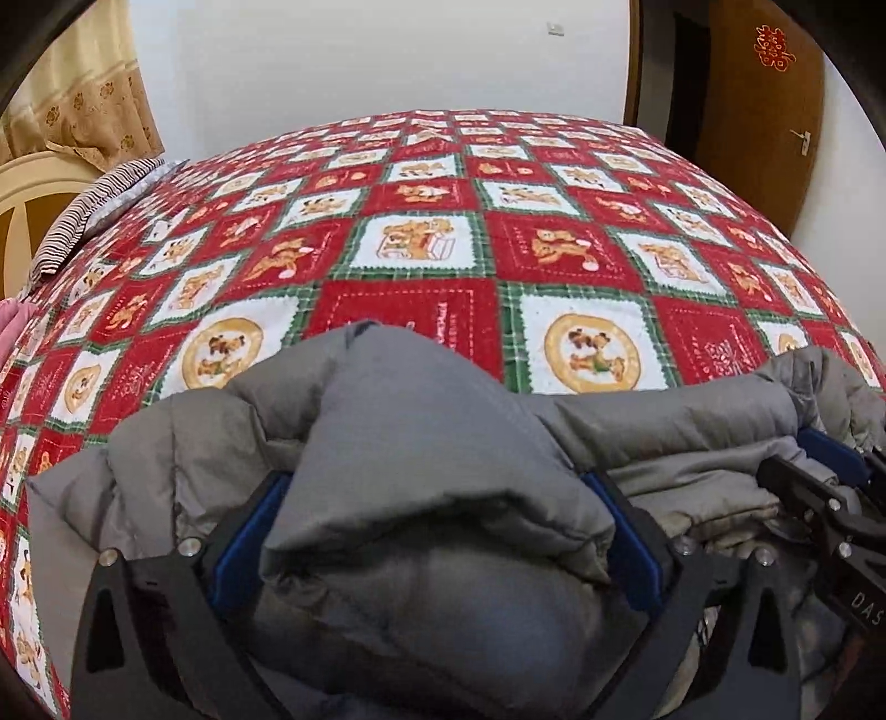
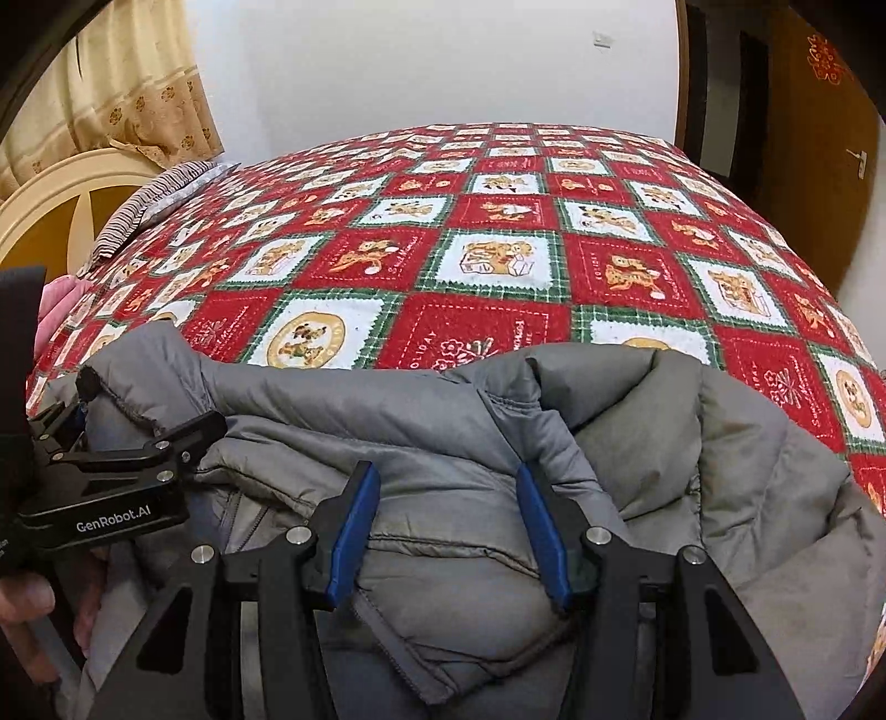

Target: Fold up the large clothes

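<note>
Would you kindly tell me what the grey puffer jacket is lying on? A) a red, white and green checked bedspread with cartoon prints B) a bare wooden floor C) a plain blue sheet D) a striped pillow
A: the grey puffer jacket lies on the red, white and green checked bedspread, whose squares carry cartoon prints.

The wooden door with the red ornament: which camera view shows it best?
The left wrist view. There the wooden door shows most of its panel, its red ornament sharp and its handle visible. In the right wrist view the door sits at the dark frame edge and the ornament is blurred.
</note>
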The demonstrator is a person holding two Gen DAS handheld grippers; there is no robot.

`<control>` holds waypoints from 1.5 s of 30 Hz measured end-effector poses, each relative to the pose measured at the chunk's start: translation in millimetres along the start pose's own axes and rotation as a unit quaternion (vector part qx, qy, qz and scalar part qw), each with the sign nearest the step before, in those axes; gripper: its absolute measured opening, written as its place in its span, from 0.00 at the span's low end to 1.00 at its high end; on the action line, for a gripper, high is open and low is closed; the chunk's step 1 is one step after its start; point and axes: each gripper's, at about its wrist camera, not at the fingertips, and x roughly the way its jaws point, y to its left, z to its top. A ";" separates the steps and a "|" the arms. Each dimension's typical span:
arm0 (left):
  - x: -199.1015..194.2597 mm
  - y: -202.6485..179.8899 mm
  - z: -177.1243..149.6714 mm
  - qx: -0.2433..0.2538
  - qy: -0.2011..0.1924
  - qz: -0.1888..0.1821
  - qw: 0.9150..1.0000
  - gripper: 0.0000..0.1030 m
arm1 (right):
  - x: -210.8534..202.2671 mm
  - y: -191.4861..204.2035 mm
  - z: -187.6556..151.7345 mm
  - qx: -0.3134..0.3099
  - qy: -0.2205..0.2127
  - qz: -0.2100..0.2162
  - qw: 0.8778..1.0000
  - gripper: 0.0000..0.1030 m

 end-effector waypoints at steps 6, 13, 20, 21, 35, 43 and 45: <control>2.1 0.8 -1.0 -0.003 0.001 -0.006 1.000 1.00 | 4.3 3.1 -0.4 -0.004 0.003 -0.011 1.000 0.51; 3.2 0.5 -1.0 -0.002 0.003 -0.006 1.000 1.00 | 5.8 5.7 -0.8 -0.011 0.005 -0.023 1.000 0.51; 6.5 -3.0 -1.3 0.004 0.008 0.001 1.000 1.00 | 7.4 7.7 -0.9 -0.016 0.007 -0.030 0.999 0.51; 6.4 -3.4 -1.5 0.005 0.008 0.002 1.000 1.00 | 7.4 8.0 -0.9 -0.016 0.007 -0.030 0.999 0.51; 6.7 -4.6 -1.6 0.007 0.007 0.010 1.000 1.00 | 9.9 12.9 -1.2 -0.028 0.011 -0.044 0.999 0.52; 7.0 -4.9 -1.5 0.007 0.007 0.010 1.000 1.00 | 10.9 13.8 -1.1 -0.032 0.012 -0.050 0.998 0.52; 7.0 -5.0 -1.6 0.008 0.007 0.011 1.000 1.00 | 11.2 14.6 -1.2 -0.034 0.012 -0.054 0.998 0.52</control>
